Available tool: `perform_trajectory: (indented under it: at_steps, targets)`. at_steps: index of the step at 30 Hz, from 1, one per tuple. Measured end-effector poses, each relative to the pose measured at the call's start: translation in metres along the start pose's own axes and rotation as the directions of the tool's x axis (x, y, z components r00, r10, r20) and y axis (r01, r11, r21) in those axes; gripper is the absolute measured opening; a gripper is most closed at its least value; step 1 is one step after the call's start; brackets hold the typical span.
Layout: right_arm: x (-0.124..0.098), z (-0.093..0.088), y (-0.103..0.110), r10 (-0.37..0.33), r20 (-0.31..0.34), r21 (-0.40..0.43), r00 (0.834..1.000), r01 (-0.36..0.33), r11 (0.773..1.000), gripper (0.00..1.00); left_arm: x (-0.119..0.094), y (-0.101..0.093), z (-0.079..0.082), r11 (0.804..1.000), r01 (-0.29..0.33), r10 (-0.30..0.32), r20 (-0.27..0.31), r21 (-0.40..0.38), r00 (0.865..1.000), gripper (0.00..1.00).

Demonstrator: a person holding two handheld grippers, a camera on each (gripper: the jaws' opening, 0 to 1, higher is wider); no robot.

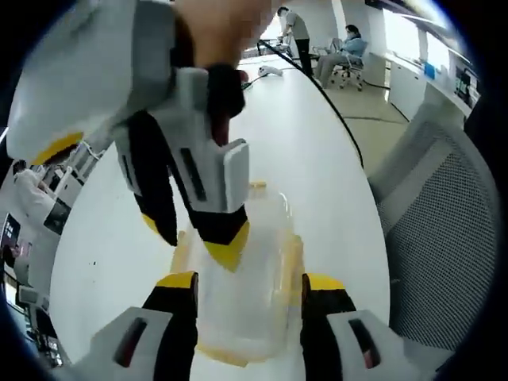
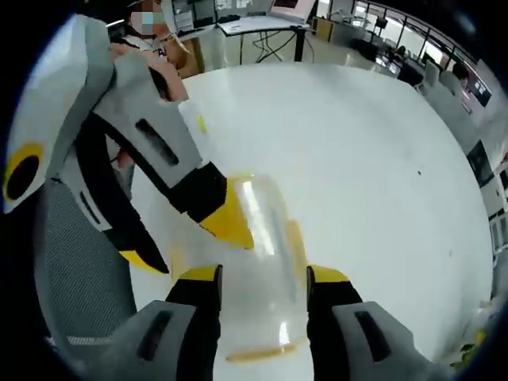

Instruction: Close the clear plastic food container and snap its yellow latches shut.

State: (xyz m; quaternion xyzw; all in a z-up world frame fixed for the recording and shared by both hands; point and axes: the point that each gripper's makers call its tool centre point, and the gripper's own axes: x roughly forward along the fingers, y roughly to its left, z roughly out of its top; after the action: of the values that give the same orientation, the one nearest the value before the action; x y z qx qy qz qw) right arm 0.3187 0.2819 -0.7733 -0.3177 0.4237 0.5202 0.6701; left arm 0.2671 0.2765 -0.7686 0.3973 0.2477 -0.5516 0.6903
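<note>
Your clear container (image 1: 242, 294) sits on the white table (image 1: 317, 159), lid on, yellow latches (image 1: 295, 258) along its sides; nothing is visible inside it. Your left tool (image 1: 248, 298) has its jaws spread, straddling the container's near end. Your right tool (image 2: 263, 290) straddles the opposite end, jaws likewise apart, one tip touching the lid. A mesh chair (image 1: 444, 230) stands beside the table.

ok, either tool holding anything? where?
Both tools straddle the container, one at each end; contact can't be told.
</note>
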Motion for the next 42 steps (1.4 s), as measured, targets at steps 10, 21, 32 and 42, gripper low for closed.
perform_trajectory:
  at_steps: [10, 21, 32, 42]
  targets:
    - [-0.003, -0.006, 0.003, 0.025, -0.034, -0.011, 0.999, -0.026, 1.000, 0.40, 0.001, 0.000, -0.004, 1.000, -0.021, 0.021, -0.015, 0.012, 1.000, 0.47]
    - [-0.008, -0.003, -0.015, 0.029, -0.080, -0.044, 0.996, -0.032, 0.999, 0.40, -0.005, -0.008, 0.000, 0.990, -0.071, 0.080, -0.074, 0.122, 0.994, 0.40]
    - [0.006, 0.001, -0.010, 0.104, -0.187, -0.090, 0.977, -0.122, 0.988, 0.40, 0.009, -0.022, 0.009, 0.969, -0.031, 0.062, -0.119, 0.247, 0.991, 0.42]
    - [0.010, -0.001, -0.004, 0.220, -0.218, -0.022, 0.951, -0.230, 0.973, 0.33, 0.018, -0.011, 0.003, 0.962, -0.069, 0.111, -0.147, 0.265, 0.983, 0.36]
